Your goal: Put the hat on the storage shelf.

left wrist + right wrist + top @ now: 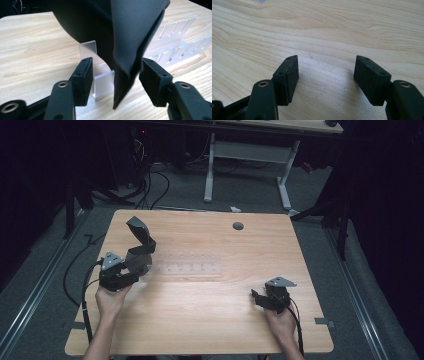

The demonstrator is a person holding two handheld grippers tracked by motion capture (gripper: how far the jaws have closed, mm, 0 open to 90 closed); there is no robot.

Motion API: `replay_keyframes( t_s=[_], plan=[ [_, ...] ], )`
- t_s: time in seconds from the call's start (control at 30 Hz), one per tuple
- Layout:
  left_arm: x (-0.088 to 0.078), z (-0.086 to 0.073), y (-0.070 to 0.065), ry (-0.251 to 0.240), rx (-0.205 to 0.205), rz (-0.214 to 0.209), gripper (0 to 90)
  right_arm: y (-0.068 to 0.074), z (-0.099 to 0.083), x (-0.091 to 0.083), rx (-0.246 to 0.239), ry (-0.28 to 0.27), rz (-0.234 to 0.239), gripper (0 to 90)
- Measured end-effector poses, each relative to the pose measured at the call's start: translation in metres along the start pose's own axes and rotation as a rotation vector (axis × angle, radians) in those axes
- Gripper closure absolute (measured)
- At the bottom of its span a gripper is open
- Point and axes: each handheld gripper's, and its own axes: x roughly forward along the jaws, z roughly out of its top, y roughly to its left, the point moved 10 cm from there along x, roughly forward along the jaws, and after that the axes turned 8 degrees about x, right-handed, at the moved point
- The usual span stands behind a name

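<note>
Wooden table; left gripper view reveals dark sheet between jaws.

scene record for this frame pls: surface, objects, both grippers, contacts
surface: wooden table with a round grommet hole
objects: dark folded sheet standing at table left; clear slotted rack beside it, mid-table
left gripper: open, jaws either side of the dark folded sheet's lower edge and a small clear curved piece; pads not pressing
right gripper: open, nothing between jaws, over bare wood at table right
contacts: sheet looks to rest on the table; whether it leans on the rack, cannot tell
</note>
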Motion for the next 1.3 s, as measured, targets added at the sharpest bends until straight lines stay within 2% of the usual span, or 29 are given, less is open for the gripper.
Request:
replay_keyframes(
  t_s=[0.43,0.9,1.03,1.3],
  plan=[
    [-0.022,-0.009,0.004,0.018,-0.028,-0.016,38.8,0.0,0.0,0.0,0.0,0.0,0.0,37.0],
    [-0.033,-0.014,-0.009,0.021,-0.046,-0.048,38.1,0.0,0.0,0.0,0.001,0.0,0.0,37.0],
    [-0.033,-0.021,-0.014,0.046,-0.032,-0.056,37.9,0.0,0.0,0.0,0.001,0.0,0.0,36.9],
    [-0.035,-0.037,-0.022,0.062,-0.043,-0.064,38.1,0.0,0.0,0.0,0.003,0.0,0.004,36.9]
  ],
)
